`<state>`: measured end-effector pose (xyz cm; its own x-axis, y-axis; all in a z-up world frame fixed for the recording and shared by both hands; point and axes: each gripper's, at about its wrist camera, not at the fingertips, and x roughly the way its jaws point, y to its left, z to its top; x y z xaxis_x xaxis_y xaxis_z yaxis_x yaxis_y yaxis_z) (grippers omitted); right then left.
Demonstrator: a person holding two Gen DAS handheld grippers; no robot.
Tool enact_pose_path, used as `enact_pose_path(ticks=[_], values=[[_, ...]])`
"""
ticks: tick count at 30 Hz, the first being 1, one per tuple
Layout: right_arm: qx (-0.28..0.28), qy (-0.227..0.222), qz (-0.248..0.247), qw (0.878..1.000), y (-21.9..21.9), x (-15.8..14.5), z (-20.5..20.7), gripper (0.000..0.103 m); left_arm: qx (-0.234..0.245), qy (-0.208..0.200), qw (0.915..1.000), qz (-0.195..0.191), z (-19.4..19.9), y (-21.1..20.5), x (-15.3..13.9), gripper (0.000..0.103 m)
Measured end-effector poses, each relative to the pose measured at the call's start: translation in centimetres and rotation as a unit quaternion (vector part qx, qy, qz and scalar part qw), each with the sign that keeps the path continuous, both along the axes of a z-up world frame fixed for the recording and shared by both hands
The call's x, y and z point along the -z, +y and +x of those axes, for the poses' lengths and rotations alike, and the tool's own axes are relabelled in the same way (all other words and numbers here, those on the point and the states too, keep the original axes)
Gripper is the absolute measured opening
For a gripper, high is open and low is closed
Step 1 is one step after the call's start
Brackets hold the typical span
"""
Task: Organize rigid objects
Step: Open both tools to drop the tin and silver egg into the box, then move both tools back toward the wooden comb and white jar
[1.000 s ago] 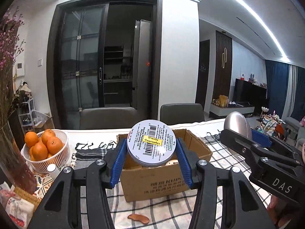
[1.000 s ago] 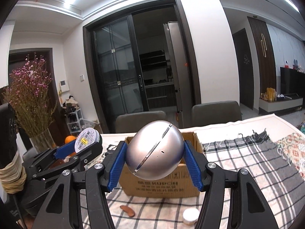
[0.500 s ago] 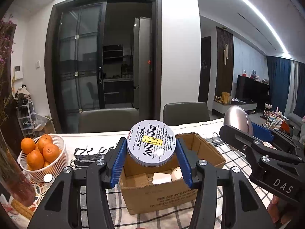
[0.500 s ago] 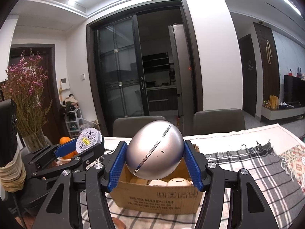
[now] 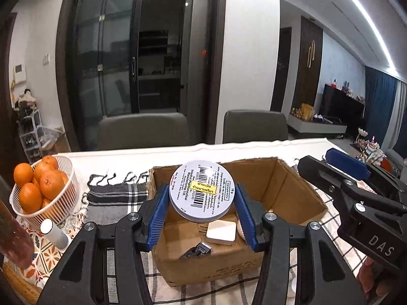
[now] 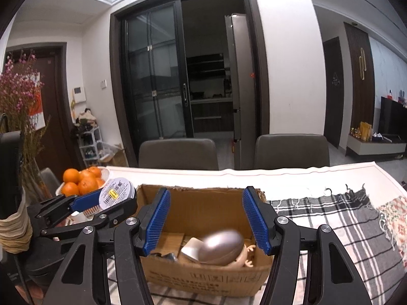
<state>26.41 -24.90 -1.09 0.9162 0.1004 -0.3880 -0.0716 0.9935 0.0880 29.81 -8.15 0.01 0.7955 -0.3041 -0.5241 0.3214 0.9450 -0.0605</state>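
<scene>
Checked tablecloth (image 6: pixel 330 226) under cardboard box (image 6: pixel 203 274). R gripper (image 6: pixel 204 222) spread wide above silver egg (image 6: pixel 220 247) in box; L gripper (image 5: pixel 201 216) clamps round tin (image 5: pixel 202 194) over box.

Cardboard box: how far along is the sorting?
Done: the silver egg lies in the cardboard box with a white square piece and other small items; the right tool is open above it. In hand: the left tool grips the round tin over the box. Left: release the tin.
</scene>
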Motion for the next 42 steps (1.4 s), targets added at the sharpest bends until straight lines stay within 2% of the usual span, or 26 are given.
enact_pose_path(ticks=[3, 8, 14, 23, 29, 35, 42], values=[[0.003, 0.012, 0.000, 1.000, -0.2, 0.3, 0.6, 0.061, -0.007, 0.003, 1.0000, 0.000, 0.2, -0.2, 0.0, 0.065], [0.011, 0.024, 0.005, 1.000, -0.6, 0.6, 0.6, 0.061, -0.016, -0.017, 0.9996, 0.013, -0.7, -0.3, -0.4, 0.065], [0.019, 0.032, 0.009, 0.999, -0.6, 0.5, -0.3, 0.061, -0.021, -0.020, 0.9995, 0.016, -2.0, 0.4, -0.8, 0.065], [0.030, 0.022, 0.008, 0.999, 0.1, -0.4, -2.7, 0.063, -0.029, -0.029, 0.9990, 0.017, -4.8, 1.8, -1.5, 0.066], [0.042, 0.013, 0.004, 0.999, 0.5, -0.6, -4.5, 0.073, -0.037, -0.042, 0.9981, 0.025, -6.9, 2.3, -1.4, 0.070], [0.052, 0.013, 0.004, 0.999, 0.7, -0.1, -6.4, 0.082, -0.052, -0.050, 0.9971, 0.026, -8.6, 2.9, -1.0, 0.079], [0.062, 0.025, 0.011, 0.998, 0.6, 0.8, -7.9, 0.084, -0.064, -0.051, 0.9964, 0.024, -10.5, 3.7, -0.3, 0.082]])
